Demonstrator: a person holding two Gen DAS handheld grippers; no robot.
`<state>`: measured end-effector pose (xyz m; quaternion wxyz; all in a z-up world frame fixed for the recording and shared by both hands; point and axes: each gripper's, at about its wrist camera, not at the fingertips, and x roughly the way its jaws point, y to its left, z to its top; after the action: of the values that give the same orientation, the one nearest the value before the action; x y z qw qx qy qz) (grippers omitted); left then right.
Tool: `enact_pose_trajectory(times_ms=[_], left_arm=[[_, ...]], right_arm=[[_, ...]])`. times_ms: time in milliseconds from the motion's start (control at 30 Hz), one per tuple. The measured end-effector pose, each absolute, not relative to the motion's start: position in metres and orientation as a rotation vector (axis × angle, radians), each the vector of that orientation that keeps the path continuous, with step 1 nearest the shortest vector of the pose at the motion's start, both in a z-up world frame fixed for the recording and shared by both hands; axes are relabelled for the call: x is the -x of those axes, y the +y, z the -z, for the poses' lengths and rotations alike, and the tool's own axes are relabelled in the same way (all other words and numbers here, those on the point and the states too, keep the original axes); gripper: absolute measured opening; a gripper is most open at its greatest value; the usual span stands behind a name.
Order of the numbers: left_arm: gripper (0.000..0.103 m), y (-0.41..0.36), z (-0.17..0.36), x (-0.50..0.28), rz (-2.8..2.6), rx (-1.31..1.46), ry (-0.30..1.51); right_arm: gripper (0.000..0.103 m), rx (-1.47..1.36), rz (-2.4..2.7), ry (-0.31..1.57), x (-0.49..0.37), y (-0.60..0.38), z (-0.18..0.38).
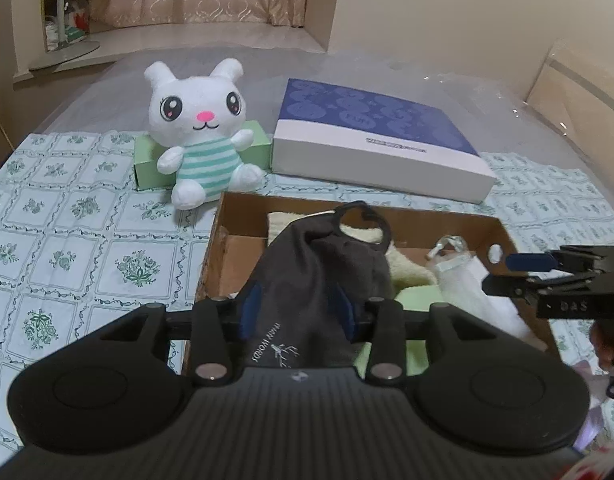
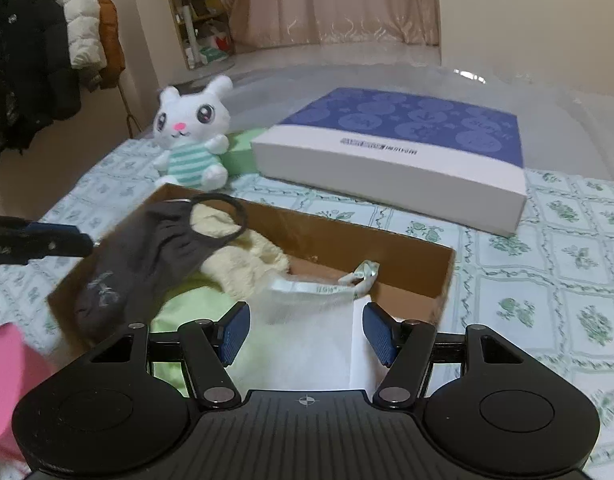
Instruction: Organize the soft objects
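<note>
My left gripper point(image 1: 299, 310) is shut on a dark grey cloth mask point(image 1: 315, 276) with a black loop, which hangs over the left part of an open cardboard box point(image 1: 223, 220). The box holds a cream fluffy cloth point(image 2: 247, 260), a light green cloth point(image 2: 187, 304) and a white fabric piece point(image 2: 307, 328) with a pale ribbon. My right gripper point(image 2: 307, 332) is open above the white piece, whose sides touch neither pad. In the left wrist view the right gripper point(image 1: 515, 274) shows at the box's right side. A white plush bunny point(image 1: 199, 136) in a striped top sits behind the box.
Behind the bunny lies a small green carton point(image 1: 145, 164), and a flat blue and white box point(image 1: 379, 140) lies at the back right. A floral cloth point(image 1: 67, 248) covers the table. A pink object point(image 2: 3, 364) is at the lower left, and coats point(image 2: 35, 60) hang at the far left.
</note>
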<state>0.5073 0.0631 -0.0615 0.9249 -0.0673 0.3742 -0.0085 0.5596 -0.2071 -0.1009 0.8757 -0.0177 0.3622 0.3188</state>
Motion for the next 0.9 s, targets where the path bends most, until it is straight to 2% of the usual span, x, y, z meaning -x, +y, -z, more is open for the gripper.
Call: enact_pose_trajectory(times_ms=[333,667,800,900], left_arm=[[0.044,0.048,0.025,-0.465,0.041,0.118,0.740],[0.046,0.030,-0.014,-0.378,0.049,0.110,0.730],[0.056,0.020,-0.026,-0.335,0.045,0.086,0.715],[0.057,0.014,-0.032,-0.301,0.041,0.071,0.703]], right_arm=[[0.066,-0.034,-0.593,0.719,-0.479,-0.238,0.055],[0.067,-0.090,-0.553,0.697,-0.389,-0.252,0.015],[0.068,-0.115,-0.553,0.684,-0.350,-0.255,0.003],[0.068,-0.122,-0.551,0.671,-0.322,-0.255,-0.005]])
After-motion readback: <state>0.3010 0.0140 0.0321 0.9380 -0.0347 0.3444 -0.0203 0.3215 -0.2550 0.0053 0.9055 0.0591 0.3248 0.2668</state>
